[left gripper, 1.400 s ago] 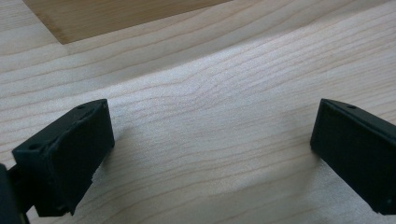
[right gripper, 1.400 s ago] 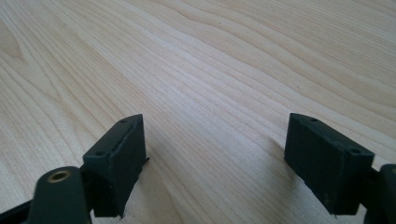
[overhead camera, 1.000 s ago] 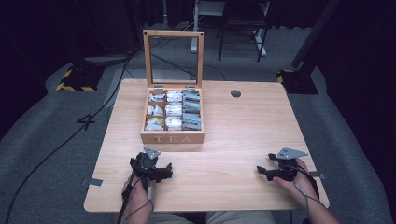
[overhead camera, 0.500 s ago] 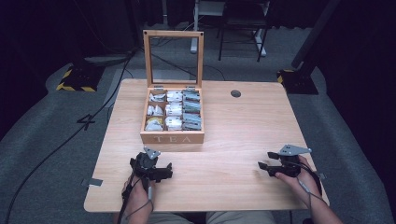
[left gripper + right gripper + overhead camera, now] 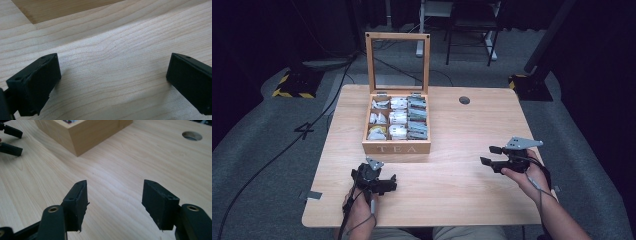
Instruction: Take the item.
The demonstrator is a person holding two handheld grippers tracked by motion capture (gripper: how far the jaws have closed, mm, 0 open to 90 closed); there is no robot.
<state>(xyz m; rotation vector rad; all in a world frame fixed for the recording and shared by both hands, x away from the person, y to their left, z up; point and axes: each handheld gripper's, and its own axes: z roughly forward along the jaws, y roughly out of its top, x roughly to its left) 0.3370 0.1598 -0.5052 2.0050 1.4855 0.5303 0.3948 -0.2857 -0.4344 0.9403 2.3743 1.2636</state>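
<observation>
Your right gripper (image 5: pixel 488 155), jaws parted and just narrowing on nothing, faces the open wooden tea box (image 5: pixel 396 147) of light, crushable paper sachets (image 5: pixel 398 118); pinch one's top edge gently.

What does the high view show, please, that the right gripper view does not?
High view alone: the tea box's raised lid, its compartments of tea bags, and the person's hands. Right gripper view alone: the right gripper's fingers close up, apart with nothing between them. Both: the table, its cable hole, the box and the left gripper.
</observation>
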